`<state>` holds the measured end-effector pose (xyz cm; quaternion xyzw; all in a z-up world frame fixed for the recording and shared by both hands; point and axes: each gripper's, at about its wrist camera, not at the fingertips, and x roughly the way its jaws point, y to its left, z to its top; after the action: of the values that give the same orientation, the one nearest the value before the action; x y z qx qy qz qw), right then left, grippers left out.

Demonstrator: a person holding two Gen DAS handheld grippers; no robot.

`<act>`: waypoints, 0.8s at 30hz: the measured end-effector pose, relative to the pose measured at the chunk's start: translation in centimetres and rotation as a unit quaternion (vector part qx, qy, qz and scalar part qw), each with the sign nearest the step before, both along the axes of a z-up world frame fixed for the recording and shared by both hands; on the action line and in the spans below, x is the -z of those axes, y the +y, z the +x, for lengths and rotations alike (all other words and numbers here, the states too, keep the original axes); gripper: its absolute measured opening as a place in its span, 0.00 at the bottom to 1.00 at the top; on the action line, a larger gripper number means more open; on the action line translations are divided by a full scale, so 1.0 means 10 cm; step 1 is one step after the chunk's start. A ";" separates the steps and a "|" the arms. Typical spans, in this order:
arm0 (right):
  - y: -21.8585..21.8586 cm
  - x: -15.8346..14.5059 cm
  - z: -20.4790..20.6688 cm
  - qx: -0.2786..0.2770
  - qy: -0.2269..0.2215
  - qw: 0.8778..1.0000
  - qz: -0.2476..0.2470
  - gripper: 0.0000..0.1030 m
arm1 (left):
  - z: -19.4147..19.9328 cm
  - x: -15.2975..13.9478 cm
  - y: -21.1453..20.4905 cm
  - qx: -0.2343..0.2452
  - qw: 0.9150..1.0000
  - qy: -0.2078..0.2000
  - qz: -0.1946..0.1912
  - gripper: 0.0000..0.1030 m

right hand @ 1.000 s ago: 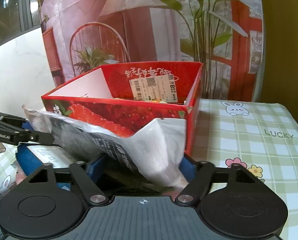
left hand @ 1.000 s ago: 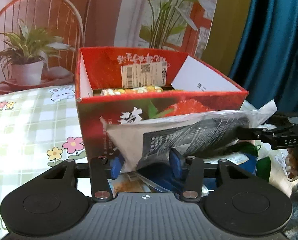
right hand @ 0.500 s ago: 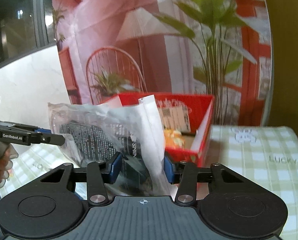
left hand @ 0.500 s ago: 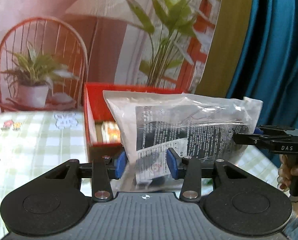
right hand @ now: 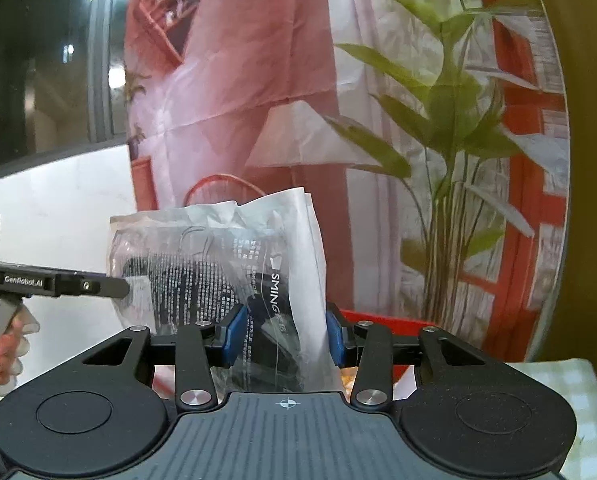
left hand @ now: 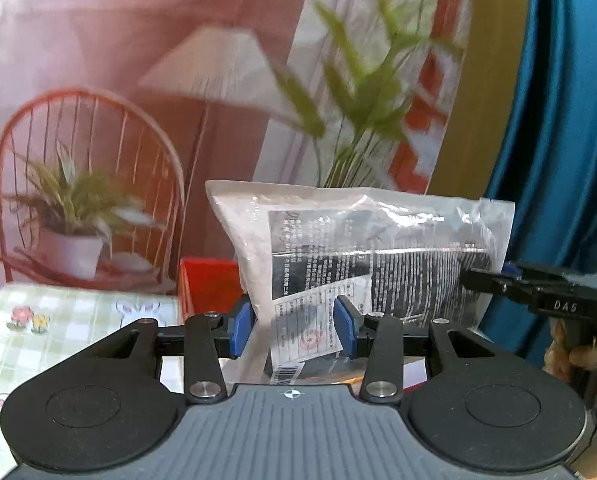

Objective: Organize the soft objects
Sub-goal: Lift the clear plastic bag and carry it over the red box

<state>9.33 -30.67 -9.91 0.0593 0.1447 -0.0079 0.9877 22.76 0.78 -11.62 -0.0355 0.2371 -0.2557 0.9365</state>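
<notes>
The left wrist view alone shows the teal curtain at three o'clock, the checked tablecloth with its printed flowers and rabbits at eight o'clock, and the right gripper reaching in at three o'clock to pinch the far edge of the plastic bag. The right wrist view alone shows a dark window at ten o'clock and the left gripper coming in from nine o'clock, a hand on its handle, its tip against the bag's crinkled edge. Both see the backdrop print of lamp, chair and leafy plant, and a sliver of the red box below the bag. Each pair of tongs stands partway open with blue pads pressed on one end of the bag, so the bag hangs upright between the two grippers, lifted above the box. The bag is thin, glossy, wrinkled clear film, rectangular, with a white printed label and dark folded contents inside.
</notes>
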 end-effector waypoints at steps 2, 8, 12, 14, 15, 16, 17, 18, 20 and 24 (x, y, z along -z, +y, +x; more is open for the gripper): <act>-0.07 0.04 0.16 0.007 0.019 1.000 -0.002 0.38 | 0.16 0.08 -0.05 0.001 1.000 0.023 0.010 0.44; -0.23 0.36 0.45 0.022 0.084 0.996 0.026 0.37 | 0.41 0.31 -0.12 0.011 0.996 0.079 0.034 0.44; -0.28 0.55 0.53 0.033 0.120 0.991 0.042 0.38 | 0.51 0.47 -0.20 0.015 0.993 0.101 0.064 0.45; -0.29 0.61 0.55 0.034 0.130 0.990 0.042 0.38 | 0.57 0.52 -0.22 0.014 0.991 0.106 0.075 0.47; -0.28 0.63 0.57 0.035 0.133 0.990 0.039 0.38 | 0.59 0.54 -0.23 0.013 0.991 0.109 0.079 0.47; -0.28 0.65 0.59 0.035 0.136 0.989 0.036 0.38 | 0.62 0.55 -0.24 0.011 0.990 0.110 0.084 0.47; -0.28 0.66 0.61 0.036 0.139 0.989 0.034 0.38 | 0.63 0.56 -0.25 0.010 0.990 0.111 0.088 0.50; -0.28 0.67 0.63 0.037 0.141 0.989 0.032 0.39 | 0.64 0.56 -0.26 0.008 0.990 0.110 0.092 0.52; -0.29 0.68 0.68 0.044 0.150 0.987 0.026 0.44 | 0.65 0.54 -0.27 -0.004 0.990 0.101 0.100 0.61; -0.31 0.69 0.78 0.067 0.182 0.981 0.014 0.55 | 0.62 0.44 -0.24 -0.010 0.992 0.078 0.104 0.61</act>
<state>17.09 -33.72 -16.80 0.0806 0.3173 -0.0826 0.9413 28.97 -1.66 -15.97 0.0397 0.3341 -0.2169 0.9164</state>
